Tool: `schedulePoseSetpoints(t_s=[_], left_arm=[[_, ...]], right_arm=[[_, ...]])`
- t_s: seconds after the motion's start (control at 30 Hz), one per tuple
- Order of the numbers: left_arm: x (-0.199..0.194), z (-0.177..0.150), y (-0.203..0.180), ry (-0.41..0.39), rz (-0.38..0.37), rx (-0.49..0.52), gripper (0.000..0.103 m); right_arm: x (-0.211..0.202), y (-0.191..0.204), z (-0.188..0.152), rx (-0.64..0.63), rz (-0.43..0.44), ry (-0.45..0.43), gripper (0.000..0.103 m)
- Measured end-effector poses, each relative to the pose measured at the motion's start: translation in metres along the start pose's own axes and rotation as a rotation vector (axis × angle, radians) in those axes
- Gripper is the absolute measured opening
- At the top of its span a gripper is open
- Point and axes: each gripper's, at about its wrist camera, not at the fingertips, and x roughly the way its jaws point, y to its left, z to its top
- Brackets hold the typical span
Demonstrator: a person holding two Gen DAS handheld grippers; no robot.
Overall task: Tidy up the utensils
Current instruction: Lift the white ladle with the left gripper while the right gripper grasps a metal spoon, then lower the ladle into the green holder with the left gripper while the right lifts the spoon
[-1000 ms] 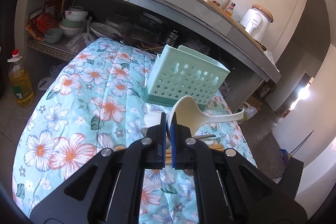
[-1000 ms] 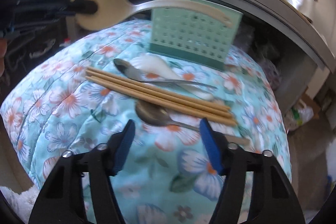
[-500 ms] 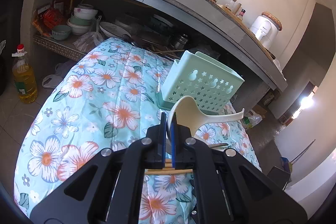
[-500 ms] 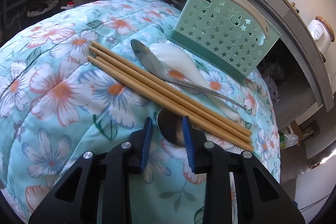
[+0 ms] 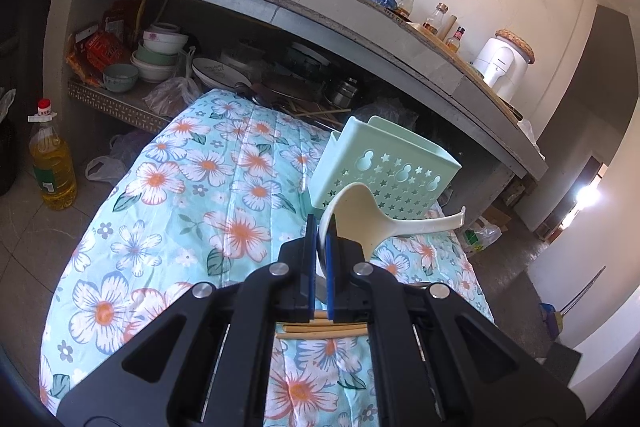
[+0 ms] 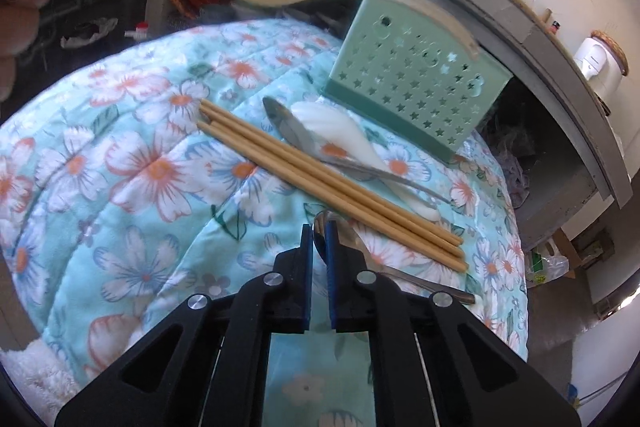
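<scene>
While both grips hold: lift, then load.
Left fingers (image 5: 319,247): clamped on rice paddle's (image 5: 362,217) blade, frame centre.
Right fingers (image 6: 319,239): just closed on metal spoon's (image 6: 340,233) bowl, lower centre.
Holder (image 6: 416,91): upper right; raise spoon clear of chopsticks (image 6: 320,179).

Each gripper, left gripper (image 5: 318,241) and right gripper (image 6: 319,241), is matte black plastic with triangular cut-outs; blue pads (image 5: 308,263) line its two fingers; round silver screws (image 6: 273,279) mark the joints.
</scene>
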Motion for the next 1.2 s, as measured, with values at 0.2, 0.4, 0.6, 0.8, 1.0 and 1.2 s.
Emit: schedulePoseSetpoints(t_s=[0.2,0.4,0.6,0.8,1.0,1.2], left_arm=[[-0.021,0.014,-0.018,-0.041,0.01,0.057,0.002],[-0.042,0.026,-0.036,-0.094,0.013,0.083,0.002],[-0.055,0.042,-0.055,-0.14,0.037,0.155,0.002],[-0.056,0.077,-0.076,-0.197,0.119,0.286,0.002],[-0.037,0.107,-0.101,-0.207,0.216,0.444,0.002],[0.009,0.126,-0.119,-0.1,0.358,0.668,0.002]], right_arm=[[-0.03,-0.03,0.006,0.146,0.021,-0.118,0.004],[-0.051,-0.062,0.009,0.26,0.074,-0.207,0.002],[-0.073,-0.101,0.012,0.382,0.165,-0.278,0.002],[-0.084,-0.152,0.018,0.481,0.247,-0.333,0.002],[-0.095,-0.19,0.029,0.496,0.24,-0.404,0.002],[-0.101,-0.214,0.038,0.508,0.214,-0.446,0.002]])
